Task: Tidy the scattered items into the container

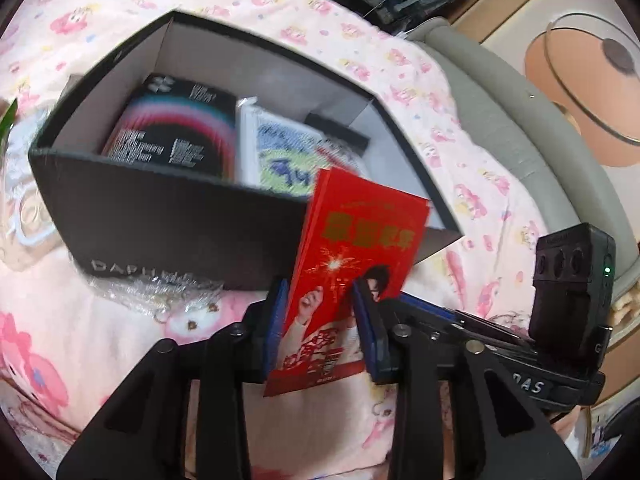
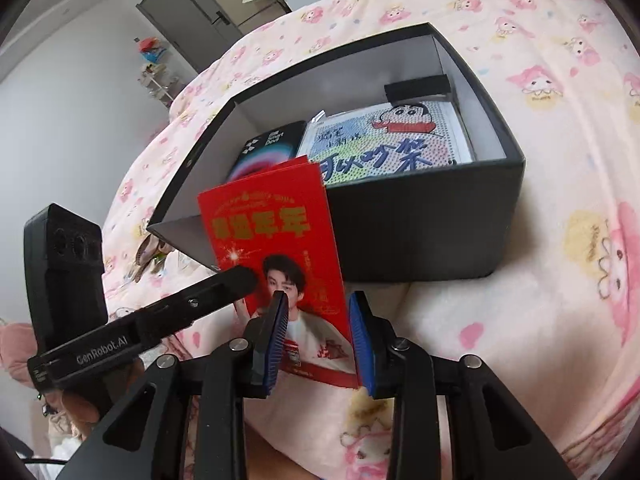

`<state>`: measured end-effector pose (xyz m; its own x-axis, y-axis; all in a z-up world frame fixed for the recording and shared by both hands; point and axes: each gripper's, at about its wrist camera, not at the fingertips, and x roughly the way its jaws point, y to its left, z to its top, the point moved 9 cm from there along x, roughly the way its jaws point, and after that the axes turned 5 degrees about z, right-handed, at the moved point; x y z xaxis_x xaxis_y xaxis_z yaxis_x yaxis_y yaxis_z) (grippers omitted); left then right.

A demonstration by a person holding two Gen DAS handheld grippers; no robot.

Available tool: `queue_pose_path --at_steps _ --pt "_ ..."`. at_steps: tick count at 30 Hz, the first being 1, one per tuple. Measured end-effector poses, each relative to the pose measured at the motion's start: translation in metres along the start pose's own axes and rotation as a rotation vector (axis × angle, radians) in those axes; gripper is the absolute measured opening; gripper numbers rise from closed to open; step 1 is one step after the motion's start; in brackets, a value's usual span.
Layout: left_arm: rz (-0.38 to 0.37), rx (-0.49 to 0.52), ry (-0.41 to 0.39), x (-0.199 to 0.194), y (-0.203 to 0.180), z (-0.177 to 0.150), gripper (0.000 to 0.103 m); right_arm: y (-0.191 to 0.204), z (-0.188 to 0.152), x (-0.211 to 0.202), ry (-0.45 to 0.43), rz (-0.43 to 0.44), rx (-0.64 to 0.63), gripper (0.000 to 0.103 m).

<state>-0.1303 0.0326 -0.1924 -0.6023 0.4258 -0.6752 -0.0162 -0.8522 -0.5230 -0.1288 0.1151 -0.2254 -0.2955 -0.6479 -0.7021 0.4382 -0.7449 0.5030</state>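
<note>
A red envelope pack with gold lettering and a man's photo (image 1: pixel 352 264) stands upright between both grippers, just in front of the black box. My left gripper (image 1: pixel 320 300) is shut on its lower part. My right gripper (image 2: pixel 318 308) is also closed on it in the right wrist view, where the red pack (image 2: pixel 276 248) shows. The black open box (image 1: pixel 168 220) (image 2: pixel 424 220) sits on the bed. Inside lie a dark box with a pink ring pattern (image 1: pixel 176 128) (image 2: pixel 264 148), a cartoon bead picture (image 2: pixel 384 140) (image 1: pixel 280 152) and a small black item (image 2: pixel 416 86).
The bed has a pink cartoon blanket (image 2: pixel 540 160). Crinkled clear plastic wrap (image 1: pixel 160 288) lies at the box's front. A grey bed edge (image 1: pixel 500 120) and wooden floor lie at right. Each view shows the other gripper's body (image 1: pixel 568 300) (image 2: pixel 80 300) close by.
</note>
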Motion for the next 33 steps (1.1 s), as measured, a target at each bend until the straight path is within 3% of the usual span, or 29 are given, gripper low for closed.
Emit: queue_pose_path --at_steps 5,10,17,22,33 --pt "0.004 -0.024 0.008 0.002 0.006 0.000 0.034 0.001 0.006 -0.007 -0.038 0.032 0.004 0.029" --pt "0.030 -0.024 -0.005 0.000 0.009 0.001 0.034 -0.004 0.001 -0.003 -0.013 -0.022 0.001 0.029" --pt "0.040 0.034 -0.029 -0.002 0.000 0.003 0.034 0.013 0.016 -0.017 -0.072 -0.019 -0.057 0.029" --pt "0.045 0.037 -0.023 -0.001 0.001 0.003 0.034 0.023 0.028 -0.019 -0.090 -0.067 -0.128 0.029" --pt "0.046 -0.002 0.058 0.014 0.006 -0.007 0.038 0.005 0.009 0.004 0.001 -0.027 -0.051 0.029"
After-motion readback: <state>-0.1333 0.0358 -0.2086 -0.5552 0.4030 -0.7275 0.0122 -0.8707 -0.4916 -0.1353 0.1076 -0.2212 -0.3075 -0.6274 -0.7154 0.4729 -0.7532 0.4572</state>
